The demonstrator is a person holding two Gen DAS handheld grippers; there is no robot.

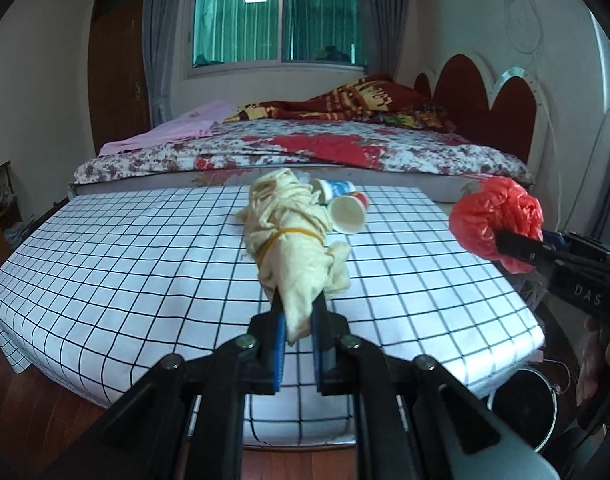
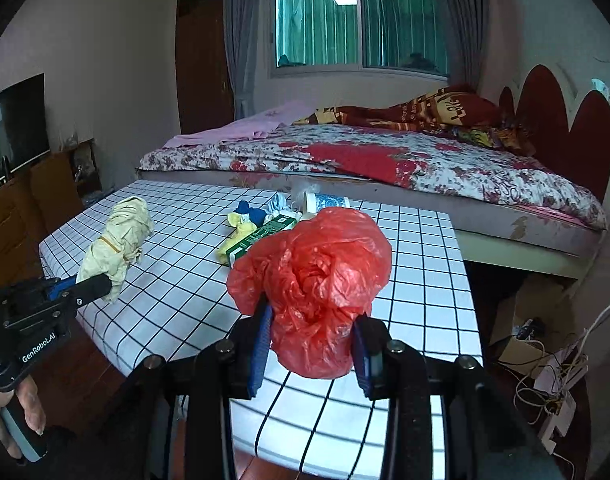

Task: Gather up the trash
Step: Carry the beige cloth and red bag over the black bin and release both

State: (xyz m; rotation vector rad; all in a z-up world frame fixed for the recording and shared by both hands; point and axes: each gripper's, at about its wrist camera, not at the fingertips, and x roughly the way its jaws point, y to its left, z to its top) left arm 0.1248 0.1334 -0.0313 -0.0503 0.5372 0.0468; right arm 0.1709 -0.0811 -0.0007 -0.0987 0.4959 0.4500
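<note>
Your left hand-held gripper (image 1: 299,330) clamps a cream cloth bundle bound with a rubber band (image 1: 293,240) above the grid-patterned white bench (image 1: 125,260); your right hand-held gripper (image 2: 311,354) grips a crumpled red plastic bag (image 2: 317,280) near the bench's right edge. Paper cups (image 1: 343,206), a green carton (image 2: 261,236) and socks (image 2: 249,216) crowd the far side beside the floral-covered bed (image 2: 385,160).

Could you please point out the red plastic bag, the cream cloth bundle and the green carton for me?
red plastic bag (image 2: 313,280), right wrist view, crumpled middle.
cream cloth bundle (image 1: 293,232), left wrist view, near the rubber band.
green carton (image 2: 261,236), right wrist view, top face.
</note>
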